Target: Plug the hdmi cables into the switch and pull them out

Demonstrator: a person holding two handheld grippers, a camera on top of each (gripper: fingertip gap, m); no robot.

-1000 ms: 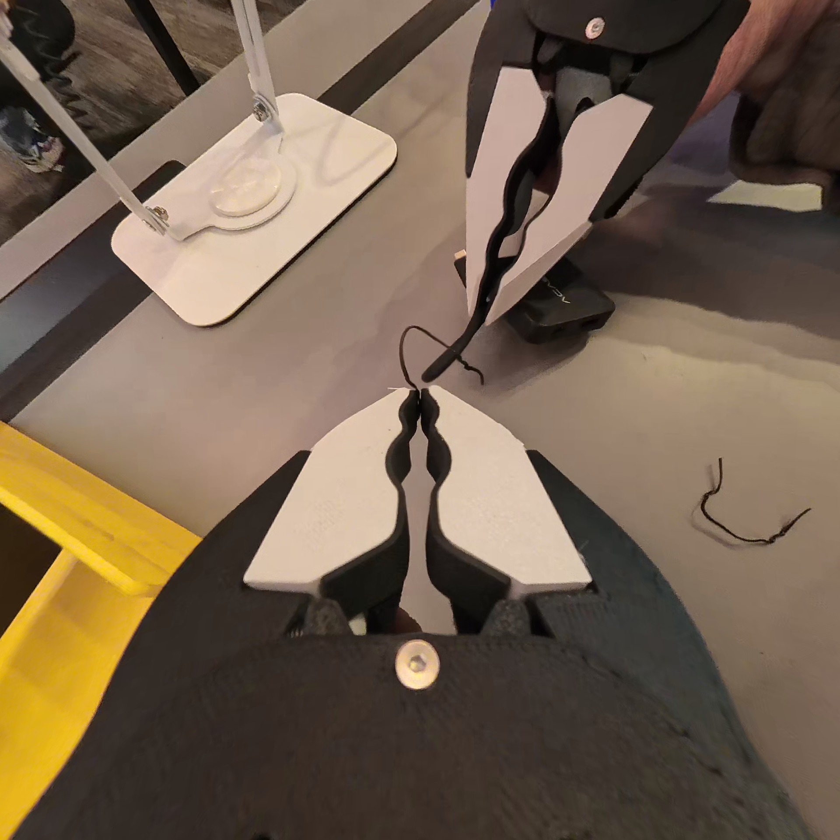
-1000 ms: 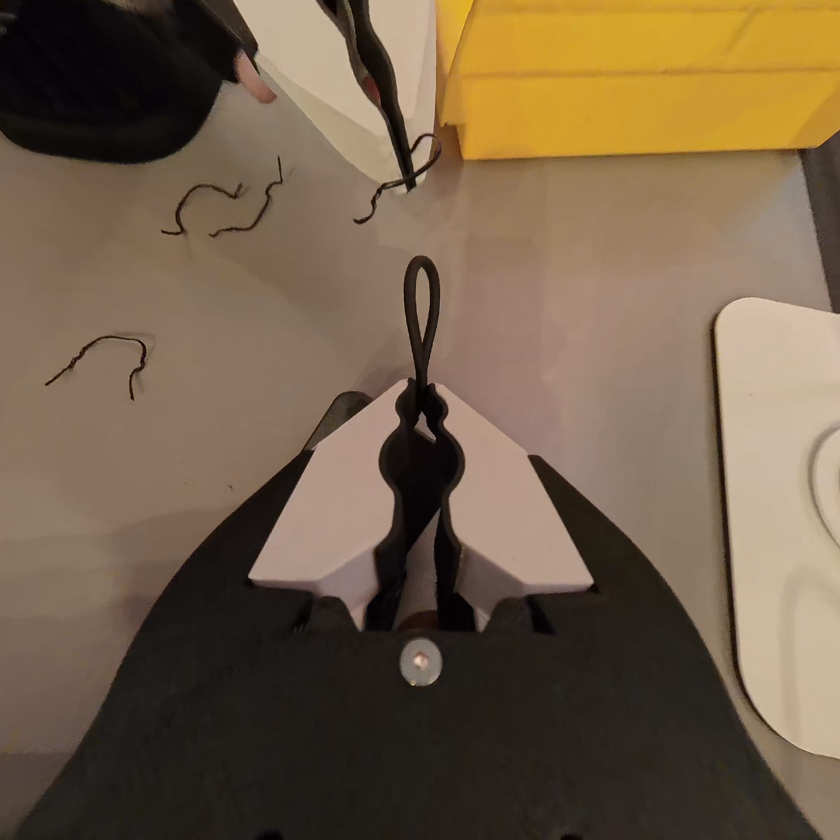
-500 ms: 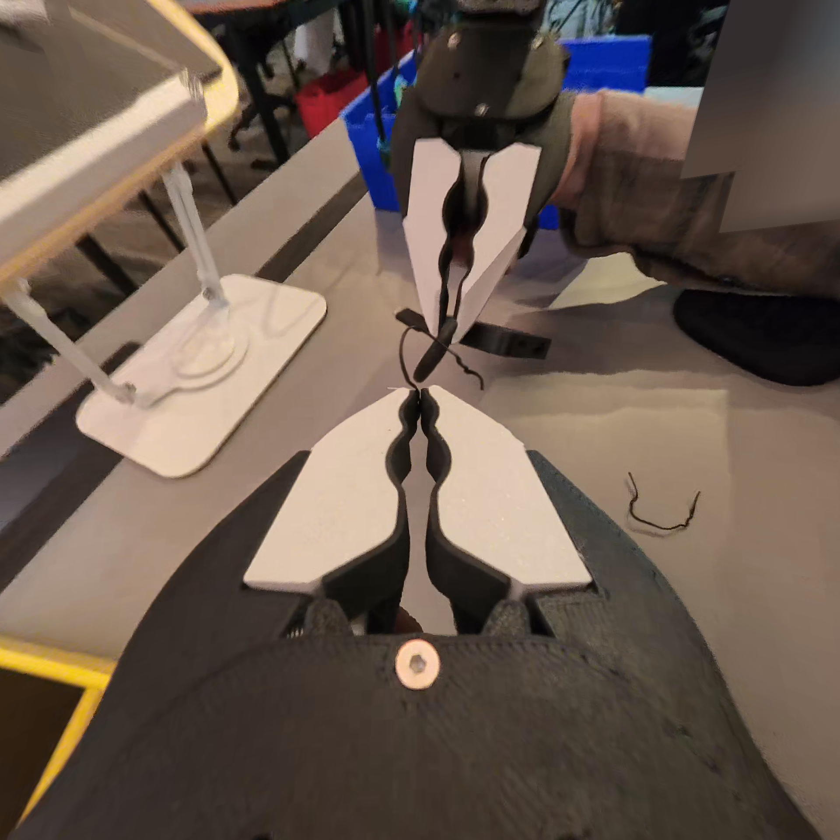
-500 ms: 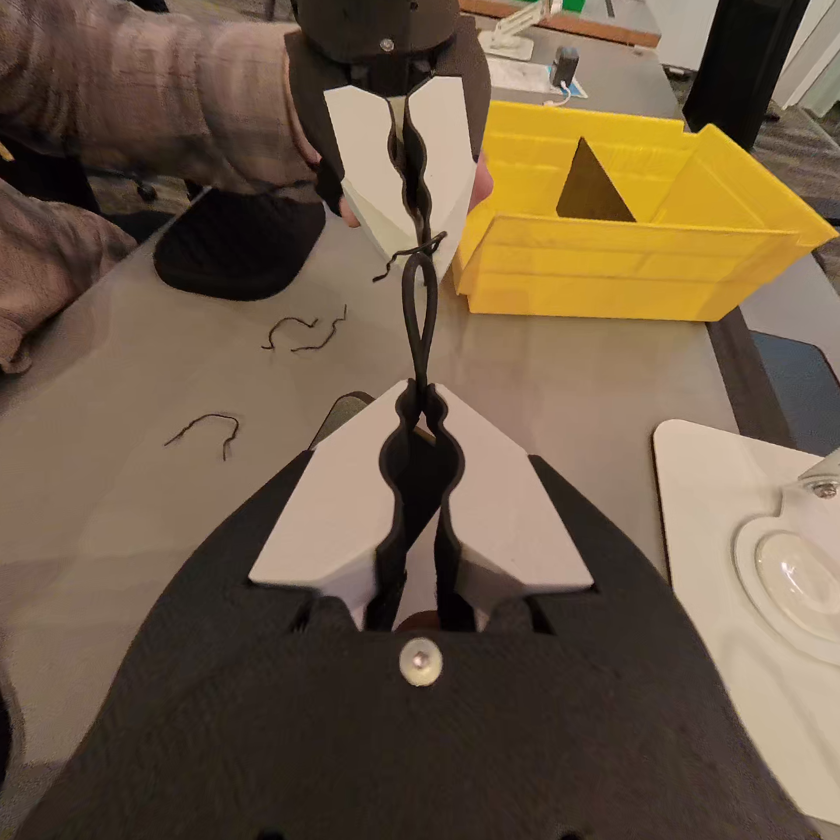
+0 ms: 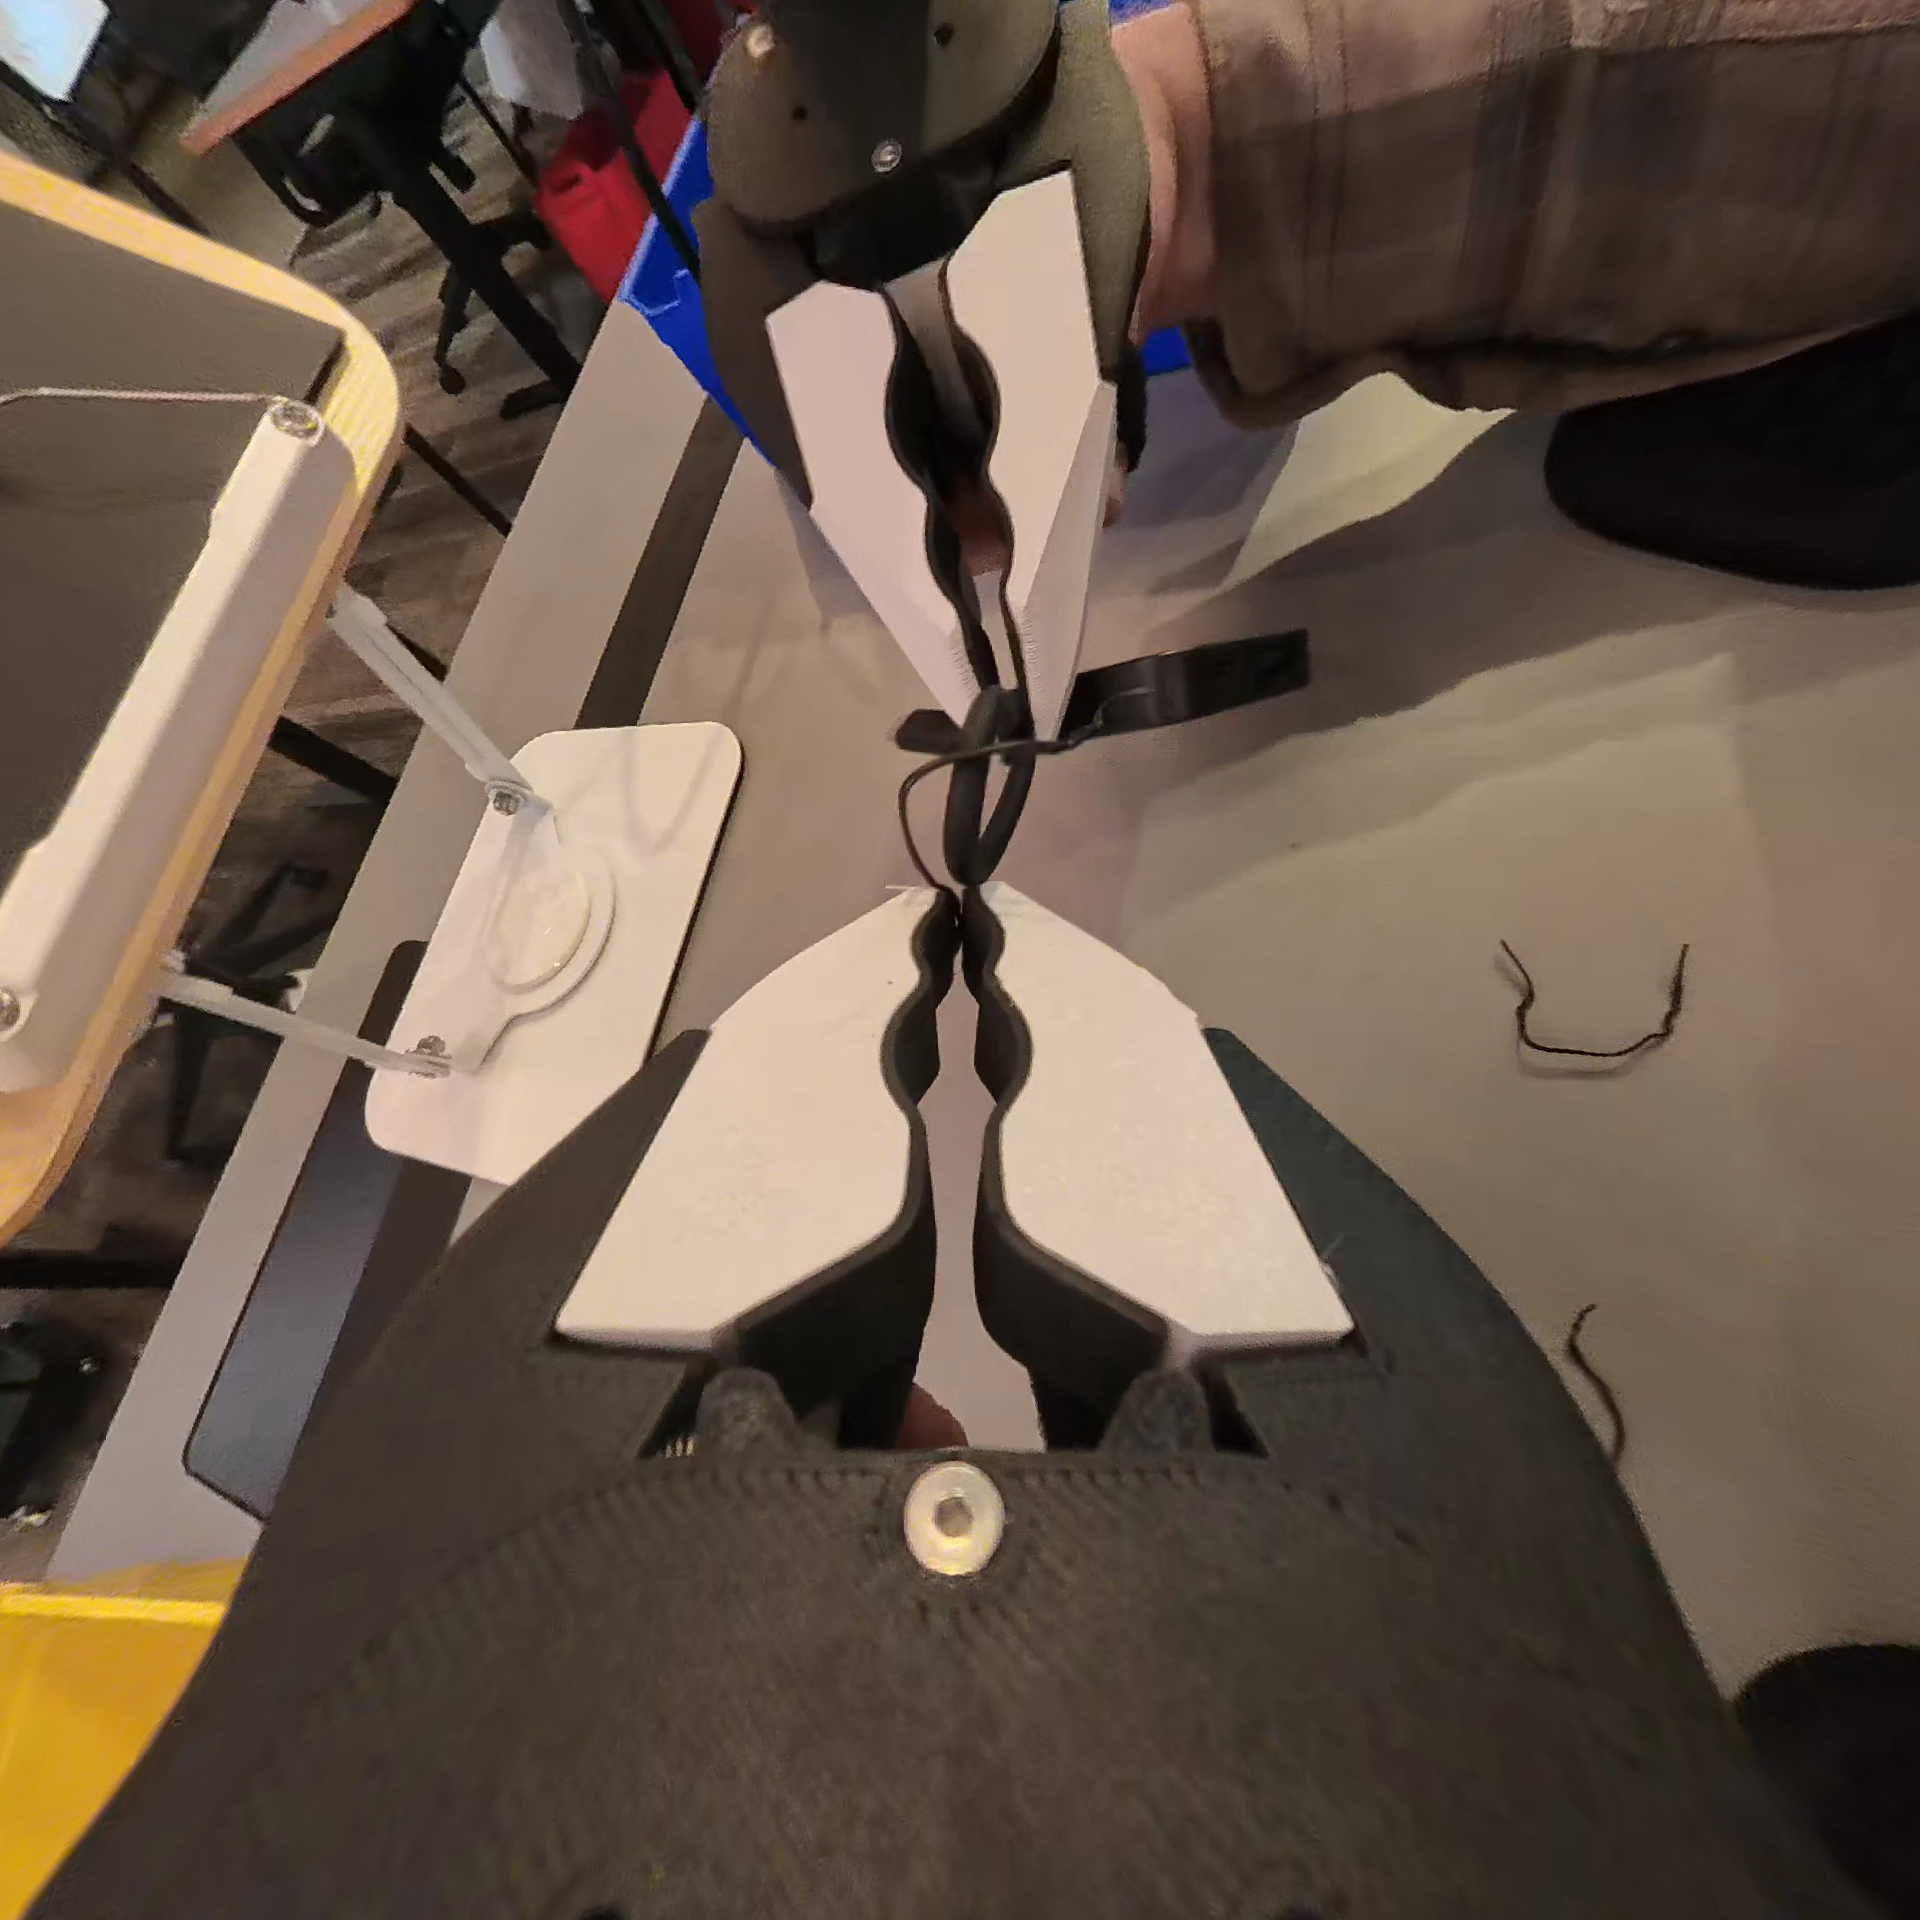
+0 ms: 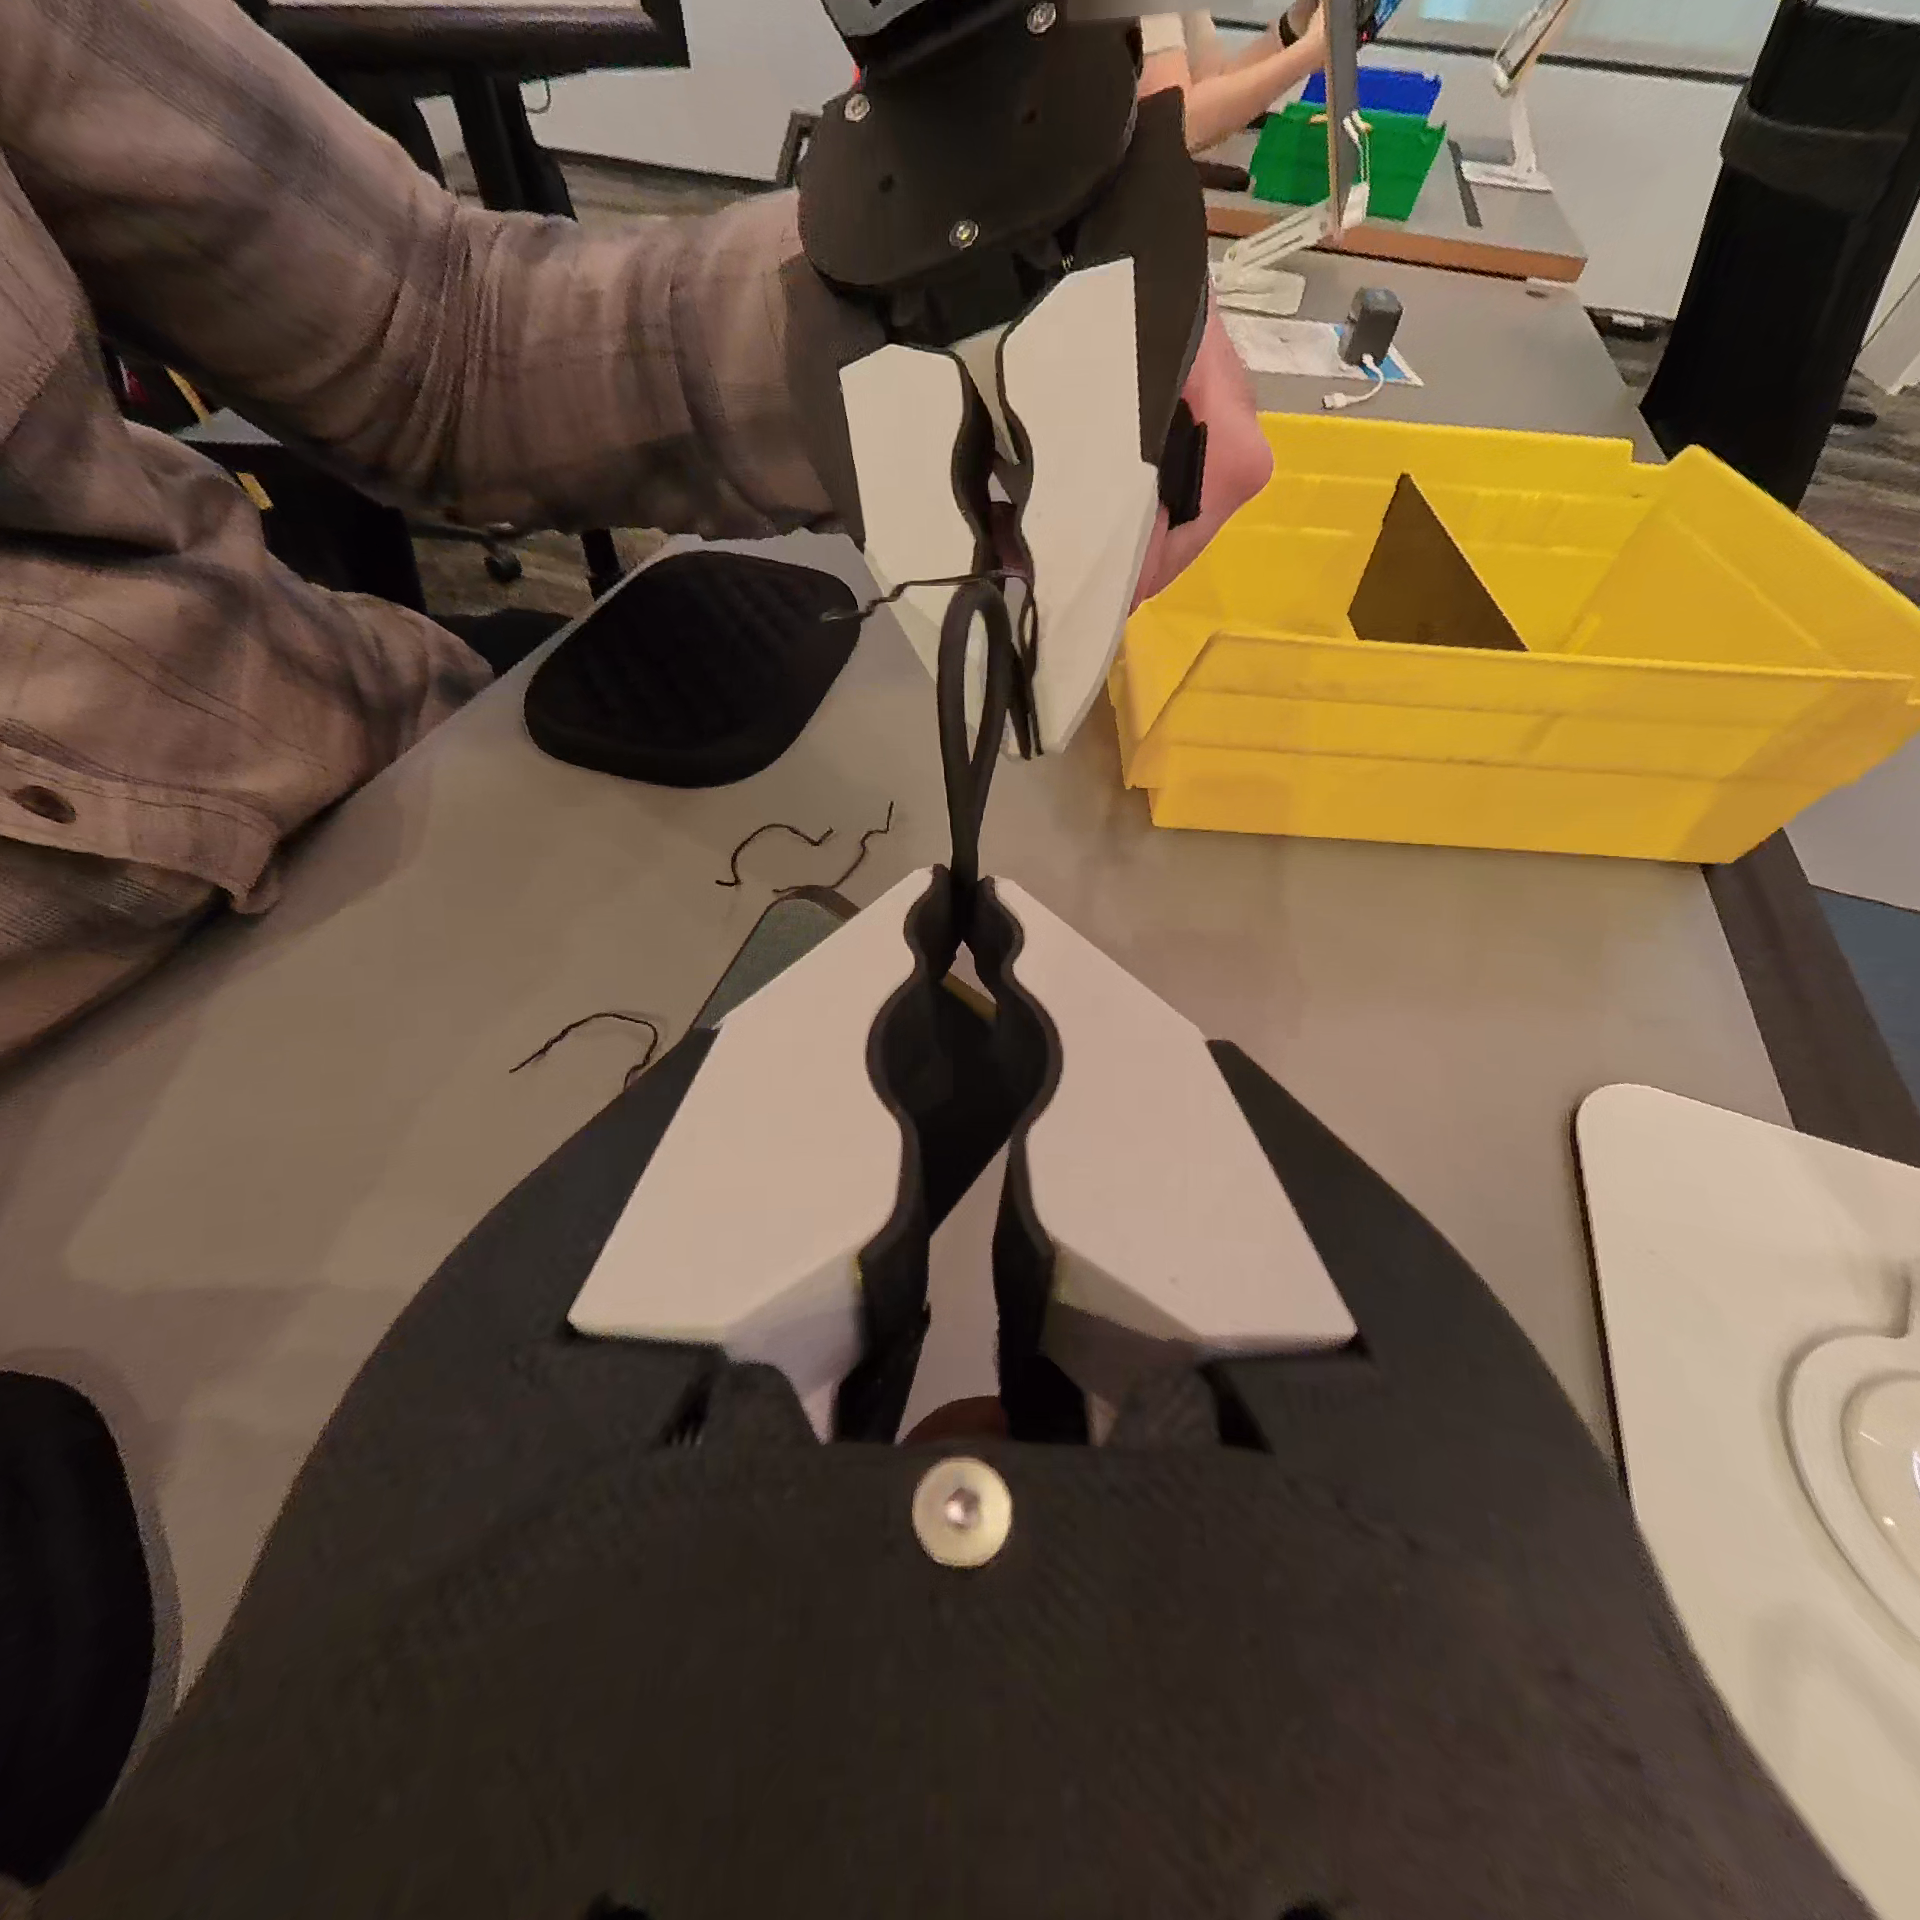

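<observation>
My right gripper (image 6: 961, 883) is shut on a folded black HDMI cable, and its loop (image 6: 971, 717) sticks out past the tips. My left gripper (image 5: 961, 899) is shut on a thin black twist tie (image 5: 920, 810) that curls around the cable loop (image 5: 992, 800). The two grippers face each other tip to tip above the grey table. The right gripper (image 5: 1013, 707) shows at the top of the left wrist view, the left gripper (image 6: 1034, 743) at the top of the right wrist view. The black switch (image 5: 1195, 681) lies flat on the table behind the right gripper.
A yellow bin (image 6: 1455, 727) stands behind the left gripper. A white stand base (image 5: 561, 935) holding a raised board (image 5: 156, 623) sits at the table's edge. Loose twist ties (image 5: 1590, 1029) lie on the table. A black pad (image 6: 686, 675) and the person's sleeves are near. Less than 4 cm separates the two grippers' tips.
Both grippers have risen from just above the table and tilted up. They have moved closer together, and the tie now reaches around the cable loop. Both stayed shut.
</observation>
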